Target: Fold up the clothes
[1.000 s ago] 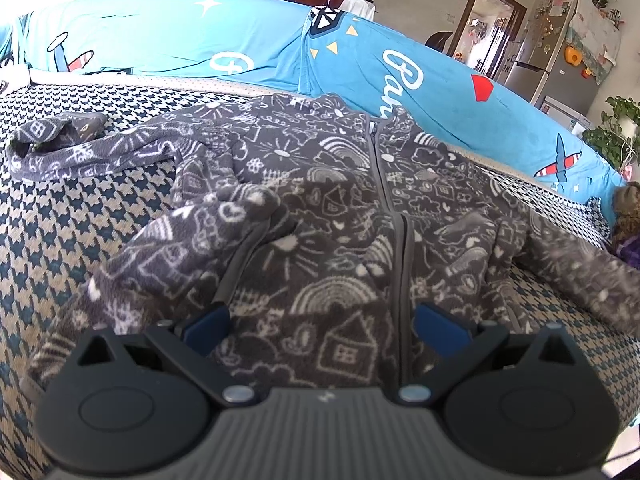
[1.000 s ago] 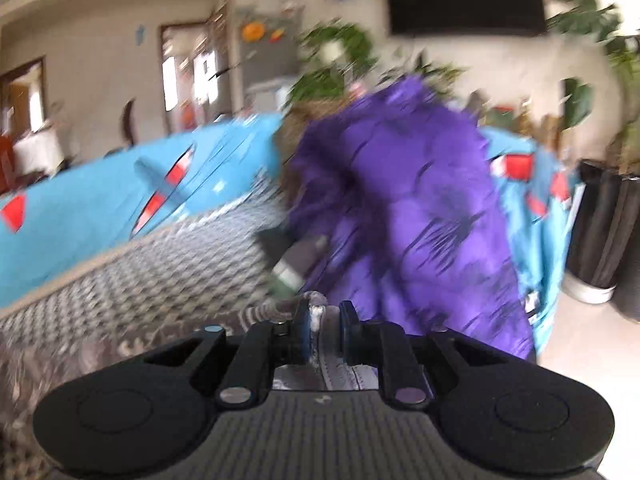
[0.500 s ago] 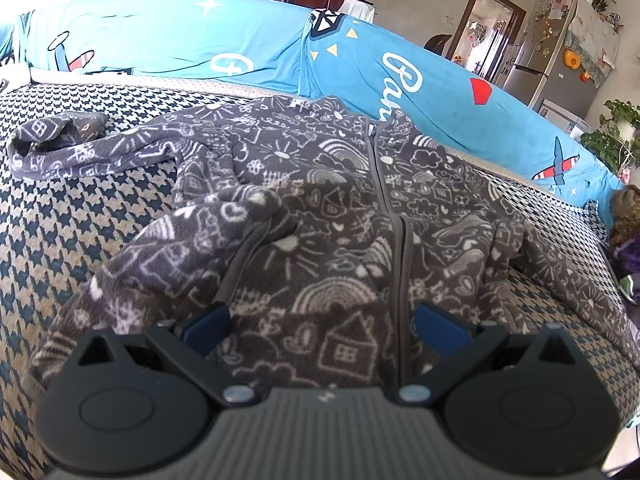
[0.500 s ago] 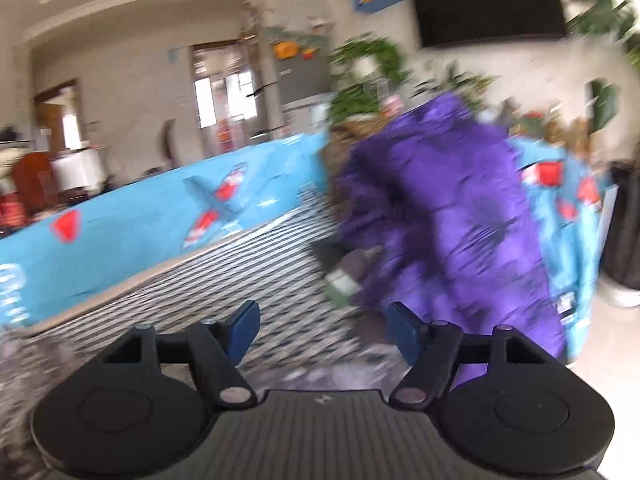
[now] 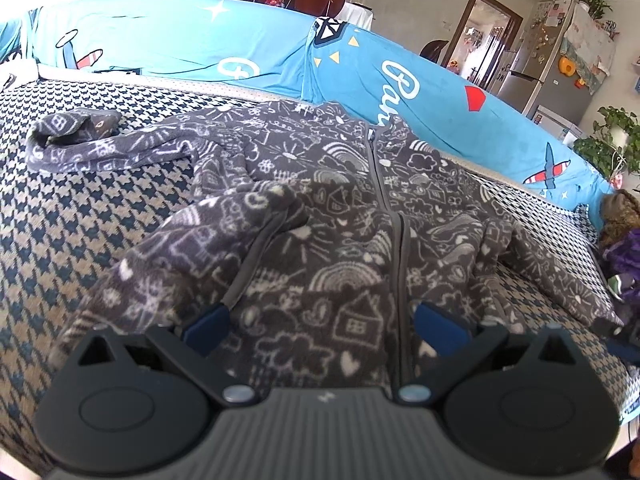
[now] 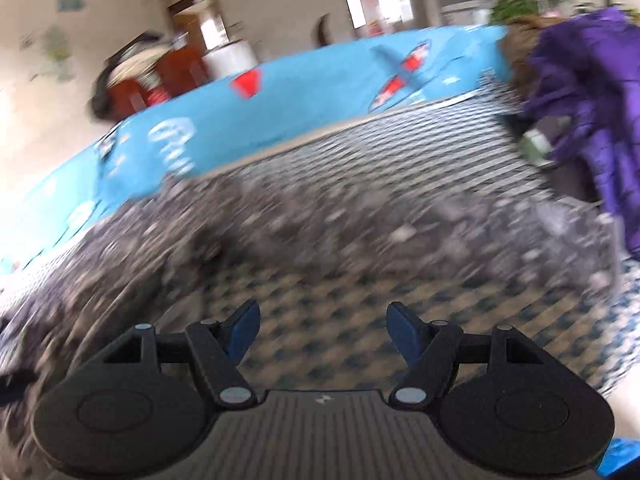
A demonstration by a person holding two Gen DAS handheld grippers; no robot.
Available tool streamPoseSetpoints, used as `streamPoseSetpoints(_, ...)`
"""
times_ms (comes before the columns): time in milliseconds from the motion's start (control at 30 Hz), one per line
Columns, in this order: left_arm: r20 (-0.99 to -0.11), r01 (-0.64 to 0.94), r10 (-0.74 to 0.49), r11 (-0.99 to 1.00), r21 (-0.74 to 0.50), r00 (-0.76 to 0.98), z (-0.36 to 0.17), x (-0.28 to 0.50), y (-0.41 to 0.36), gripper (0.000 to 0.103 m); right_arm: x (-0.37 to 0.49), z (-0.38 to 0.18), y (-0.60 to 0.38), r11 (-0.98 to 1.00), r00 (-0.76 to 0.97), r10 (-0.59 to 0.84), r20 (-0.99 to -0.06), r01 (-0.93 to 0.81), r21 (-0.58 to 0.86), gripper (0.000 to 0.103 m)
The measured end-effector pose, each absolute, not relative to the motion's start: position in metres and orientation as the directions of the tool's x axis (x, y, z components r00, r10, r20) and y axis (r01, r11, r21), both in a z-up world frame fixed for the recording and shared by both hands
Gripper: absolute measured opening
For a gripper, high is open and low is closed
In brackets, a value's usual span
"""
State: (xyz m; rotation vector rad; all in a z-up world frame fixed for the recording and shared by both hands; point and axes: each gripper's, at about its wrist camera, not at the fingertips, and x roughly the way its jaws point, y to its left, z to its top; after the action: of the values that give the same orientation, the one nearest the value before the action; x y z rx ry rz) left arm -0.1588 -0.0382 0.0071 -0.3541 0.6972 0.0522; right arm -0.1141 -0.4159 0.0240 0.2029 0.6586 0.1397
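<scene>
One grey doodle-print zip jacket (image 5: 320, 208) lies spread, front up, across the houndstooth sofa seat (image 5: 60, 208), filling the centre of the left wrist frame. Left gripper (image 5: 320, 320): jaws wide, hovering above the jacket hem, nothing gripped. Right gripper (image 6: 320, 324): jaws wide, empty, above bare seat fabric. One purple garment (image 6: 592, 92) sits at upper right, cut off by the frame edge. The right wrist view is motion-blurred, and the jacket print is unreadable there.
</scene>
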Motion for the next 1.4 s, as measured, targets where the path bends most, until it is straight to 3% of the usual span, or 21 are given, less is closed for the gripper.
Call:
streamPoseSetpoints(300, -0.631, -0.159, -0.067, 0.942, -0.295, 0.773, 0.011, -0.181, -0.036, 0.103, -0.139, 0.002, -0.353, 0.899, 0.644, 0.438, -0.627, -0.313, 0.307, 0.07)
streamPoseSetpoints(867, -0.644, -0.199, -0.041, 0.935, -0.295, 0.764, 0.006, -0.193, -0.021, 0.103, -0.148, -0.015, -0.31, 0.865, 0.59, 0.498, -0.636, -0.393, 0.312, 0.073)
streamPoseSetpoints(967, -0.644, -0.196, -0.039, 0.937, -0.29, 0.764, 0.006, -0.193, -0.022, 0.103, -0.149, -0.016, -0.303, 0.856, 0.588, 0.51, -0.628, -0.417, 0.305, 0.064)
streamPoseSetpoints(1167, -0.638, -0.189, -0.042, 0.938, -0.29, 0.769, 0.008, -0.194, -0.023, 0.103, -0.148, -0.015, -0.293, 0.845, 0.595, 0.527, -0.607, -0.446, 0.296, 0.022)
streamPoseSetpoints(1400, -0.592, -0.12, -0.087, 0.946, -0.301, 0.801, 0.022, -0.205, -0.029, 0.103, -0.142, 0.009, -0.314, 0.8, 0.628, 0.597, -0.499, -0.42, 0.429, 0.019)
